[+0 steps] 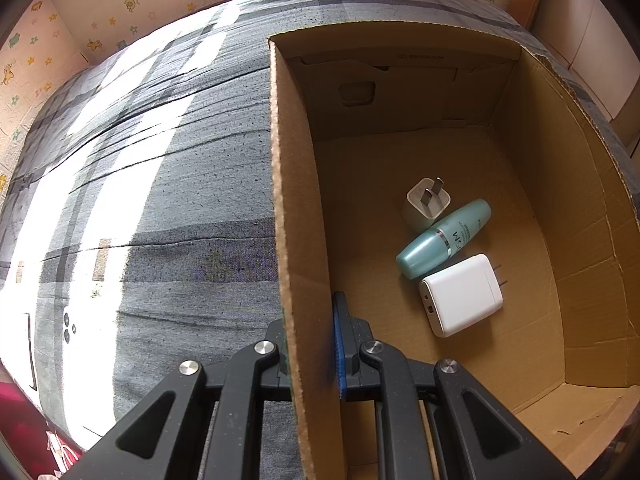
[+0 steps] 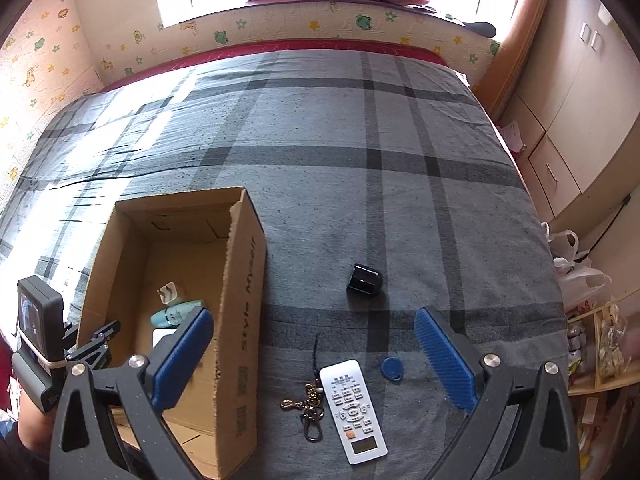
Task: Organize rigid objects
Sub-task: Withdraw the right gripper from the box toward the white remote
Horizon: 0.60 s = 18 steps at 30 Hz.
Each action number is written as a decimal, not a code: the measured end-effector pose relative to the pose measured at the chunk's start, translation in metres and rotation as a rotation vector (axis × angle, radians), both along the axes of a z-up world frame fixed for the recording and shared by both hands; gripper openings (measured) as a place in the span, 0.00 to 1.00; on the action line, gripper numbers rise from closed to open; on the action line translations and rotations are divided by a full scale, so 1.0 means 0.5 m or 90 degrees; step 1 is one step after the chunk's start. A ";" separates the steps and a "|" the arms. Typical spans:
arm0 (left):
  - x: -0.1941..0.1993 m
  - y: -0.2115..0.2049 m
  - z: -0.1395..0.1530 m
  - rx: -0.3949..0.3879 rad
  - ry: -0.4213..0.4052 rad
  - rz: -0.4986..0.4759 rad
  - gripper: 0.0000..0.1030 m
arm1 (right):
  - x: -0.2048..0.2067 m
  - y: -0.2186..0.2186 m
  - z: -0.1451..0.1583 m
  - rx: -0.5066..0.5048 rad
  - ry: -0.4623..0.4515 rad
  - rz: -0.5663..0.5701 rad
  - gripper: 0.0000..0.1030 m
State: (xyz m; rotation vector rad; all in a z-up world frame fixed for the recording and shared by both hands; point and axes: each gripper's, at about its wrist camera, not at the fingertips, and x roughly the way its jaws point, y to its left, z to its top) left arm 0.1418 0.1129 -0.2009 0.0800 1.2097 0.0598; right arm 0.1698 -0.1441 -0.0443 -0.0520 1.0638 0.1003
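Beside the cardboard box point(image 2: 240, 300) lie a remote point(image 2: 354, 410), keychain point(image 2: 308, 410) and black adapter point(image 2: 364, 279). Right gripper point(image 2: 320, 360) hangs spread wide, empty, above them; left gripper point(image 1: 310, 344) clamps the box wall.

A bed point(image 2: 320, 128) with a grey plaid cover carries all items. Resting directly on it: an open cardboard box point(image 2: 244, 300) at left, a black adapter point(image 2: 364, 279) near centre, a white remote point(image 2: 354, 410), a blue tag point(image 2: 390, 368) just beside the remote, and a keychain point(image 2: 308, 408) touching the remote's left edge.
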 end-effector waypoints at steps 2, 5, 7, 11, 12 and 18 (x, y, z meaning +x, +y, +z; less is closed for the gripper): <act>0.000 0.000 -0.001 0.000 0.000 0.000 0.13 | -0.006 -0.023 -0.011 -0.001 0.008 -0.010 1.00; 0.001 0.001 -0.001 -0.002 0.001 0.001 0.13 | -0.014 -0.053 -0.036 -0.002 0.025 -0.030 1.00; 0.001 0.002 -0.002 -0.002 0.001 0.001 0.13 | -0.020 -0.073 -0.055 0.000 0.036 -0.042 1.00; 0.001 0.002 -0.001 -0.002 0.001 0.001 0.13 | -0.034 -0.102 -0.098 0.001 0.053 -0.061 1.00; 0.001 0.002 -0.001 -0.002 0.001 0.001 0.13 | -0.038 -0.108 -0.109 0.001 0.058 -0.066 1.00; 0.001 0.000 -0.001 -0.001 0.001 0.001 0.13 | -0.062 -0.130 -0.184 0.021 0.090 -0.079 1.00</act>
